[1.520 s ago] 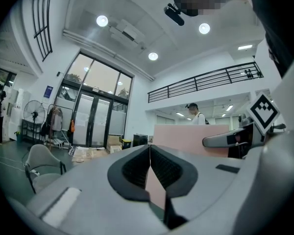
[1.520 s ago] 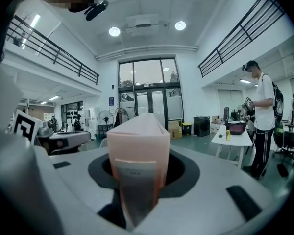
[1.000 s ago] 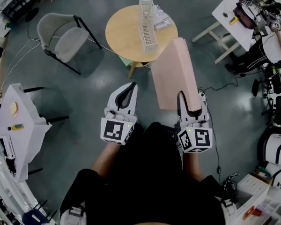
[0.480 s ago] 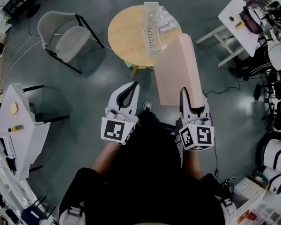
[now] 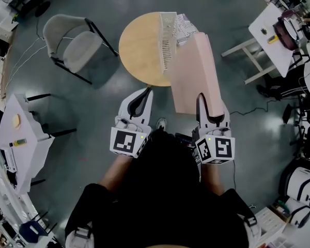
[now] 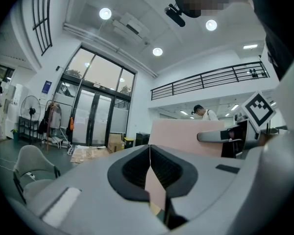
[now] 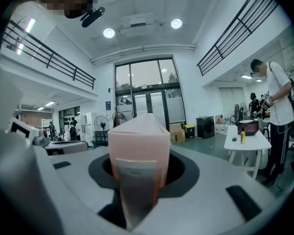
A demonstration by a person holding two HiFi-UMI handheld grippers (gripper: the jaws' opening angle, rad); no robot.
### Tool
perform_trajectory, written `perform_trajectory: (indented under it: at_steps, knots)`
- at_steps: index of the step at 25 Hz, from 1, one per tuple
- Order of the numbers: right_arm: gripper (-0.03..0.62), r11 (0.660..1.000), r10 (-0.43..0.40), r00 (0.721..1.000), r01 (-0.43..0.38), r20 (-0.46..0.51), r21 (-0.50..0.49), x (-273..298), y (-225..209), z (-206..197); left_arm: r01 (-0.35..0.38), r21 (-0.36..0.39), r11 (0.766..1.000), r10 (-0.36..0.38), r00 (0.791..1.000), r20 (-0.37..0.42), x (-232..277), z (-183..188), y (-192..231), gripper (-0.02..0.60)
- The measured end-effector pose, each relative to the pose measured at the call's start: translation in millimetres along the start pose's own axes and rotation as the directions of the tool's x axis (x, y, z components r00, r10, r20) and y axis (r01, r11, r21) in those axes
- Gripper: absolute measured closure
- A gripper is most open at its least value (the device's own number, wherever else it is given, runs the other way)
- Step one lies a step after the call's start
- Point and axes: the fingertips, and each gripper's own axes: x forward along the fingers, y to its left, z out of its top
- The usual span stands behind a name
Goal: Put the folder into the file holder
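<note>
Fingers of the left gripper [image 5: 147, 92] are pressed together at their tips, as the left gripper view [image 6: 149, 146] shows, with nothing between the 2 of them. They point level and away from the person. A cube with a black-and-white square marker [image 5: 128, 141] sits at the back of this gripper.

Ahead of those fingers and a little to their right is a round wooden desk [image 5: 137, 45]. A clear file holder [image 5: 165, 40] stands on it, with its long side running away from the person.

Right of the left fingers is the pink folder [image 5: 194, 71]. It is off the desk, in the air. Its long axis runs straight ahead from the right fingers, and its far end points toward the file holder. In the head view that far end overlaps the holder's right side. I cannot tell whether the 2 touch.

The right gripper [image 5: 211, 105] has its 2 fingers about half closed and clamped on the folder's near end, 1 on each flat face. In the right gripper view [image 7: 137, 175] the folder [image 7: 137, 141] stands on edge between them, narrow spine toward the camera. A grey label [image 7: 132, 168] sits on that spine just ahead of the fingers. Its writing is too small to read.
</note>
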Motion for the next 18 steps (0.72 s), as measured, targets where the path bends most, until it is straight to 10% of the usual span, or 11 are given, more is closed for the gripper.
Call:
perform_trajectory:
  at_steps: [18]
  knots:
    - [0.454, 0.996, 0.09, 0.995, -0.09, 0.049, -0.017, 100, -30, 15, -0.083, 0.008, 0.997, 0.083, 0.996, -0.012, 68, -7, 24, 0.575]
